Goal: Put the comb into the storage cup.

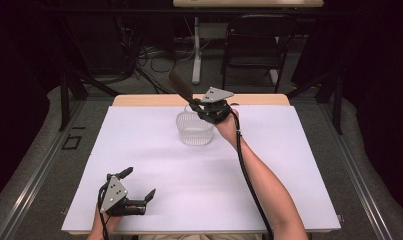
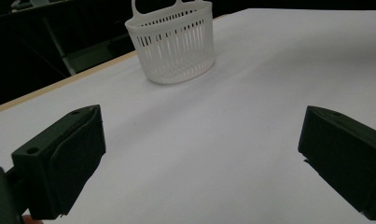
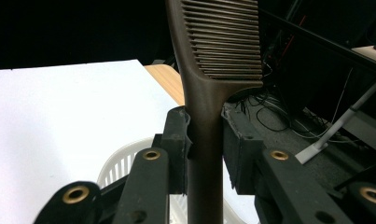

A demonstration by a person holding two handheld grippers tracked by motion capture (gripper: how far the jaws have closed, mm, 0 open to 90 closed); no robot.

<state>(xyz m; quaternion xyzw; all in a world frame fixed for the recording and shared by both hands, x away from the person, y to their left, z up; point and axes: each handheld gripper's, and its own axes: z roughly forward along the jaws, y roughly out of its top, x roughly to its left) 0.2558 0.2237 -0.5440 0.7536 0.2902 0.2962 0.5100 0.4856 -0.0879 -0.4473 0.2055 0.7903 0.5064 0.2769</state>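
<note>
A dark brown comb (image 1: 180,88) is held by its handle in my right gripper (image 1: 198,106), which is shut on it above the far rim of a white slotted basket (image 1: 194,129). The comb (image 3: 218,42) points up and away, its teeth facing right in the right gripper view, with the basket (image 3: 122,163) just below the jaws. My left gripper (image 1: 137,184) rests open near the table's front left, nothing between its fingers. In the left gripper view the basket (image 2: 172,43) stands well ahead of the wide-apart jaws.
The table (image 1: 289,165) is covered with a white sheet, with a wooden edge showing at the back. A black chair (image 1: 254,47) and a tangle of cables (image 1: 154,55) sit on the floor beyond the far edge.
</note>
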